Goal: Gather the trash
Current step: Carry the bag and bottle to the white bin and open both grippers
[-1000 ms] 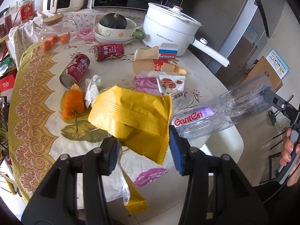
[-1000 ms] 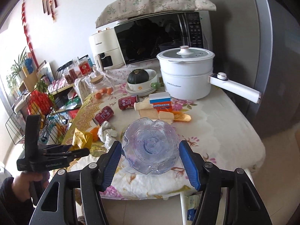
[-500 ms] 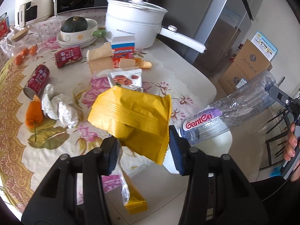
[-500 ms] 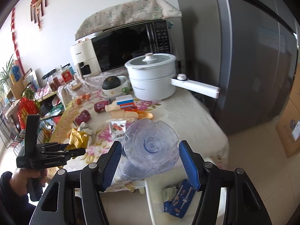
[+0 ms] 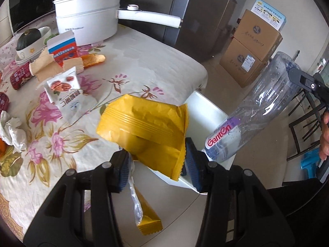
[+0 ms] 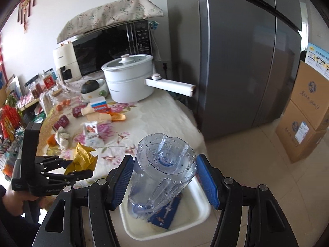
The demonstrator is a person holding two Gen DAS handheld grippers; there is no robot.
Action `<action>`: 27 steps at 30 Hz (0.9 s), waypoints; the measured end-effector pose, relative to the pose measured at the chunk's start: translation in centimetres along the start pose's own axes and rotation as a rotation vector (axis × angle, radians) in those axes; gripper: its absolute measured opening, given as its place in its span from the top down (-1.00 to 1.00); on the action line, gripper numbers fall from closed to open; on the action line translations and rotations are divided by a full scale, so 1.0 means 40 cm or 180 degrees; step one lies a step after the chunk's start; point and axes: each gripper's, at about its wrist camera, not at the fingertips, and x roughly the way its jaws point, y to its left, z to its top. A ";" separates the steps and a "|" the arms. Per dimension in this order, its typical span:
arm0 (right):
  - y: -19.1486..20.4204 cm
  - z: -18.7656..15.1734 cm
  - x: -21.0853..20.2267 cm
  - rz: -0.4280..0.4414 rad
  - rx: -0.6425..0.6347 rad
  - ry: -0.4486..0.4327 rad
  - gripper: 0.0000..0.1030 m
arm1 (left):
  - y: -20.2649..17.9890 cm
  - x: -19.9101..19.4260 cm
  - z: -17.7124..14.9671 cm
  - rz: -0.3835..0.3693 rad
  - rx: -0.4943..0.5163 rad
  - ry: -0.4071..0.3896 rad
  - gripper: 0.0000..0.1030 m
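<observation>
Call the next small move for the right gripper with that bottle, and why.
Probably lower it a little and open over the white bin. The right gripper holds the empty Ganten bottle directly above the bin, which already has a blue packet in it. The left gripper carries the yellow wrapper beside the bin.

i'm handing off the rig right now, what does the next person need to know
Left gripper: jaws shut on a yellow snack wrapper, held past the table edge.
Right gripper: jaws shut on an empty clear Ganten bottle, held over the white bin on the floor.
Done: a blue packet already lies in the bin.
Left: drop both items in, then go back to the floral tablecloth for the crumpled tissue, white nut packet, torn cardboard and red cans.
</observation>
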 end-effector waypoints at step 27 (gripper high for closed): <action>-0.051 -0.055 0.082 -0.0311 -0.0090 0.0425 -0.25 | -0.076 0.087 -0.010 0.0409 0.0248 0.0121 -0.98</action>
